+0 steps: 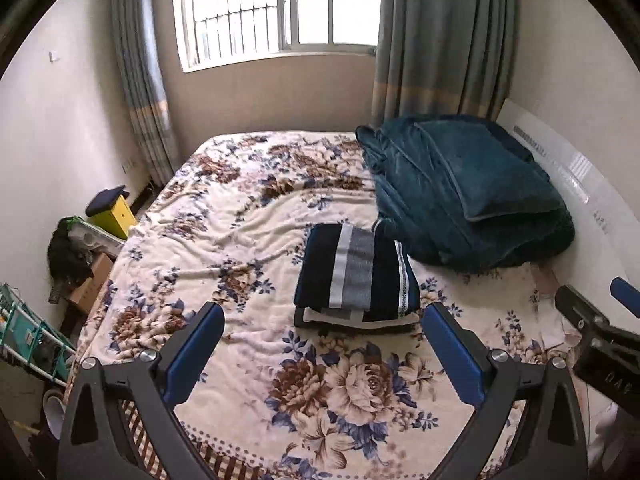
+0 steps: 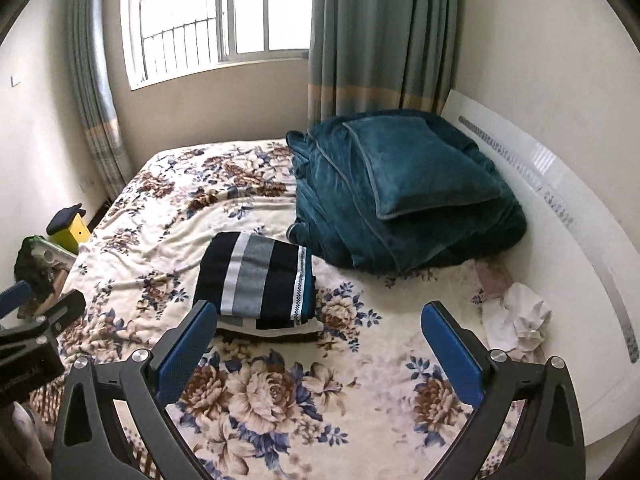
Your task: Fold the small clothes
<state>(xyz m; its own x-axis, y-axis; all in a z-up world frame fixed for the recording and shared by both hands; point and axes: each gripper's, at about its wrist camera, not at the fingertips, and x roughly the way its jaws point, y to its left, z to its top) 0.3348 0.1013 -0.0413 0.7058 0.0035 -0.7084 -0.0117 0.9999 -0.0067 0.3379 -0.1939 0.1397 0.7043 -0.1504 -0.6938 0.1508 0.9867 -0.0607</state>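
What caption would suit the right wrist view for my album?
Open right tool above a floral bedspread, facing a folded striped garment beside a teal blanket.

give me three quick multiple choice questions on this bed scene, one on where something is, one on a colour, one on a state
1. Where does the folded striped garment lie?
A. on the floral bedspread, just in front of the teal blanket
B. on the windowsill
C. on the floor by the yellow box

2. What colour is the piled blanket?
A. red
B. teal
C. white

3. How do the left gripper and right gripper stand?
A. both open, holding nothing
B. both shut on the garment
C. left one shut on the blanket

Answers:
1 A, it rests on the floral bedspread beside the blanket.
2 B, the plush pile is deep teal.
3 A, the blue fingers are spread wide over bare bedspread.
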